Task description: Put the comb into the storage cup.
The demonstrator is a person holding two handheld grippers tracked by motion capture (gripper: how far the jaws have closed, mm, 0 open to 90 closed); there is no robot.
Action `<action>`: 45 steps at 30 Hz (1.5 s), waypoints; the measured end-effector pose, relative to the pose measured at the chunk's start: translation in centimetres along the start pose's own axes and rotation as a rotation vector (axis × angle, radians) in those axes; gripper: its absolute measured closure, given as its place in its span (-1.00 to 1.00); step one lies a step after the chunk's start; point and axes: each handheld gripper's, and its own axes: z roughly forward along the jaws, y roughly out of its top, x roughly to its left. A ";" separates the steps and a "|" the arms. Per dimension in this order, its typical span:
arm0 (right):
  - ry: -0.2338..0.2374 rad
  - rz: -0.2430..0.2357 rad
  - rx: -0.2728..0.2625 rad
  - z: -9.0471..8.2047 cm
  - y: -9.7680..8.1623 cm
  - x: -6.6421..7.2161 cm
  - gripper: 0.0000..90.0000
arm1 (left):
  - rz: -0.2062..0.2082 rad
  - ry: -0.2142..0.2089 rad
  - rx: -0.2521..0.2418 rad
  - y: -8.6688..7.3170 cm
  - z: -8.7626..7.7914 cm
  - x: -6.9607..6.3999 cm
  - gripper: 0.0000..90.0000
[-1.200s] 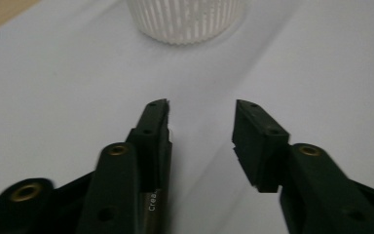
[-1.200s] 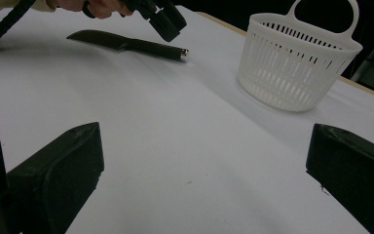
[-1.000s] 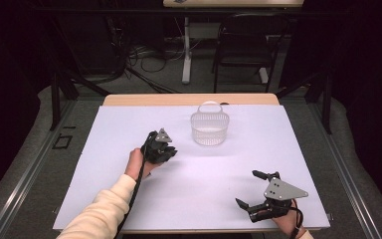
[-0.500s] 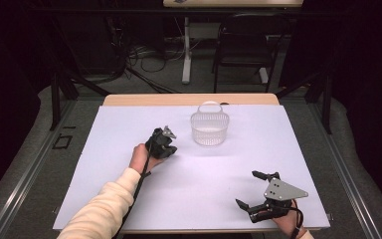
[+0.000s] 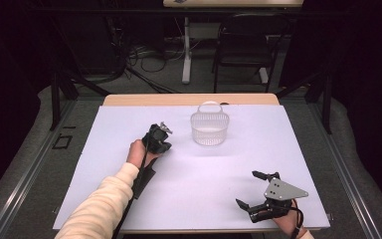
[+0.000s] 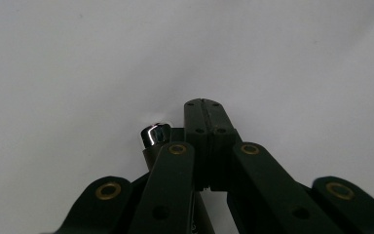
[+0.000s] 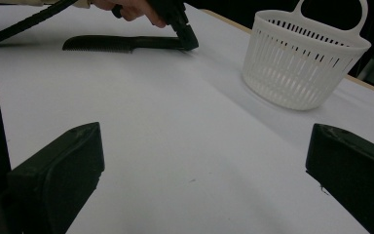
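A black comb (image 7: 121, 44) lies flat on the white table cover, its teeth end pointing toward the person. My left gripper (image 7: 189, 41) pinches the comb's handle end, its tip down at the table. In the left gripper view its jaws (image 6: 205, 122) are pressed together over bare white surface. In the high view the left gripper (image 5: 160, 139) sits left of a white slotted basket (image 5: 209, 128), and the comb (image 5: 142, 181) runs back under the cream-sleeved forearm. My right gripper (image 5: 246, 188) rests near the front right edge, jaws wide apart with nothing between them.
The basket (image 7: 304, 58) has a loop handle and looks empty. The white cover (image 5: 189, 199) spans the table, with a wooden strip (image 5: 189, 99) at its far edge. A chair and cables stand on the floor beyond.
The left hand and its gripper have slid a little away from the person, toward the far side of the table, with the comb following. The right gripper has stayed still.
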 end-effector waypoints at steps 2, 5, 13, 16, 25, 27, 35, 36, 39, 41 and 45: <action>-0.001 0.003 0.003 0.0 0.0 0.0 -1.00 | -0.009 0.006 0.003 -0.1 0.0 0.3 1.00; -0.002 -0.001 0.001 0.0 0.0 0.0 -1.00 | -0.013 0.018 0.008 -0.2 0.0 0.5 1.00; -0.002 0.000 0.002 -0.1 0.0 0.0 -1.00 | -0.072 0.069 -0.002 -1.0 -0.1 1.6 1.00; -0.001 0.001 0.004 -0.1 0.0 0.0 -1.00 | -0.086 0.076 -0.005 -1.2 -0.2 1.8 1.00; 0.000 -0.002 0.005 0.0 0.0 0.0 -1.00 | -0.121 0.102 -0.009 -2.5 -0.6 2.7 1.00; 0.000 -0.001 0.005 0.0 0.0 0.0 -1.00 | -0.123 0.102 -0.010 -2.6 -0.6 2.7 1.00; -0.001 -0.001 0.007 0.0 0.0 0.0 -1.00 | -0.143 0.115 -0.012 -3.4 -1.0 3.2 1.00; -0.001 0.000 0.004 0.0 0.0 0.0 -1.00 | -0.144 0.120 -0.011 -3.4 -1.1 3.2 1.00; 0.000 0.000 0.007 0.0 0.0 0.0 -1.00 | -0.152 0.123 -0.006 -3.9 -1.4 3.4 1.00; -0.001 -0.001 0.007 0.0 0.0 0.0 -1.00 | -0.156 0.122 -0.007 -4.1 -1.5 3.4 1.00; -0.001 -0.001 0.005 0.0 0.0 0.1 -1.00 | -0.159 0.129 -0.005 -4.6 -1.8 3.5 1.00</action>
